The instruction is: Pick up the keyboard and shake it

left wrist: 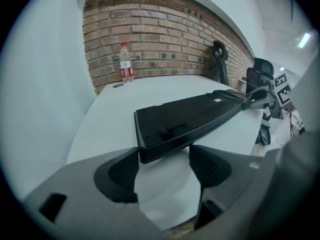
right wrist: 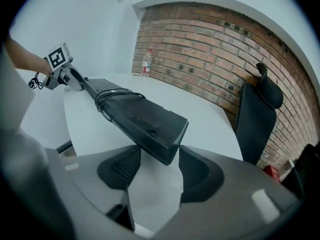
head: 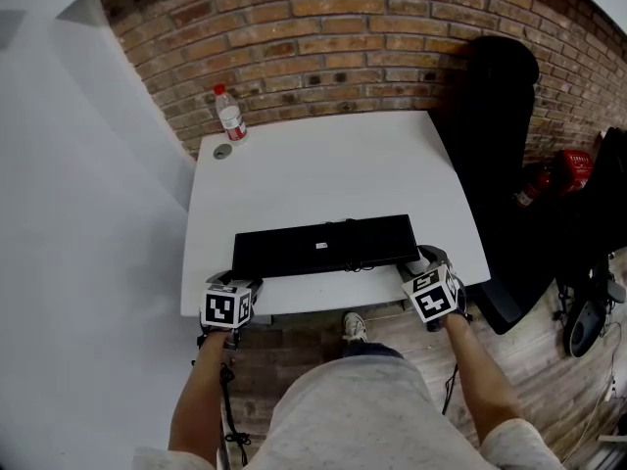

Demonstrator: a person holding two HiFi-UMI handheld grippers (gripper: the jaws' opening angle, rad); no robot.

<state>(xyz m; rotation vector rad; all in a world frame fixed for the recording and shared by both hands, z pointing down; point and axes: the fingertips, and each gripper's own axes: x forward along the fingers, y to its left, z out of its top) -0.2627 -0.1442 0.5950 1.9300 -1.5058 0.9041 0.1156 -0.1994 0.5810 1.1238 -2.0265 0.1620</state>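
The black keyboard (head: pixel 284 251) sits at the near edge of the white table (head: pixel 313 164). Its long axis runs left to right across the person, and its underside faces up. The left gripper (head: pixel 233 280) clamps its left end and the right gripper (head: pixel 423 260) its right end, each pair of jaws spread wide across the keyboard's short side. A coiled cable (right wrist: pixel 112 96) lies on the keyboard. A small white label (head: pixel 319 246) there is too small to read, as is the bottle's (head: pixel 230 114) red label.

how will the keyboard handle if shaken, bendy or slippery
Probably stiff: the keyboard runs straight end to end, no sag. Its smooth black shell may slip when shaken. The cable wrapped round it looks snug, likely stays put.
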